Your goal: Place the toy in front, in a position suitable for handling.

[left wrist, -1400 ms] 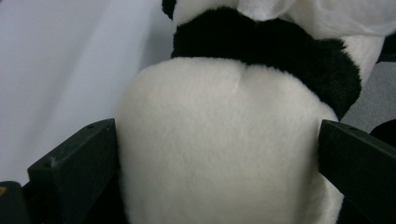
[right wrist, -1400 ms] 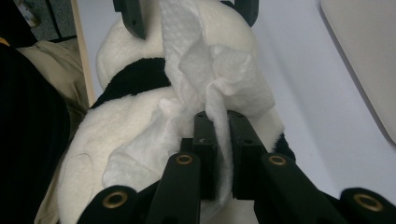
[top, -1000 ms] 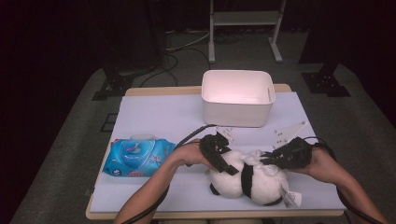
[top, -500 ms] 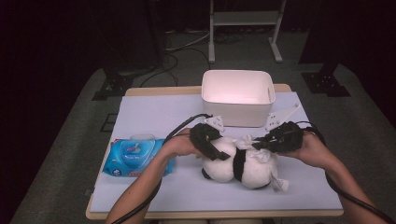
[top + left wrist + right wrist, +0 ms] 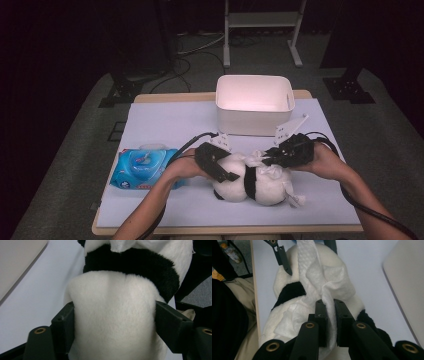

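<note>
A black-and-white plush panda (image 5: 250, 184) lies on the white table cover near the front edge. My left gripper (image 5: 216, 162) is shut on the panda's white body (image 5: 112, 322), one jaw on each flank. My right gripper (image 5: 280, 154) is shut on a white wet wipe (image 5: 322, 280) that drapes over the panda (image 5: 287, 292); both pads pinch the wipe's fold. The wipe (image 5: 260, 160) lies across the toy's top.
A white plastic bin (image 5: 254, 104) stands at the back of the table behind the panda. A blue pack of wet wipes (image 5: 142, 169) lies at the left, beside my left forearm. The table cover (image 5: 165, 125) is bare between pack and bin.
Both grippers and the panda have shifted left and slightly away from the front edge. The wipe has stayed pinched in the right gripper throughout.
</note>
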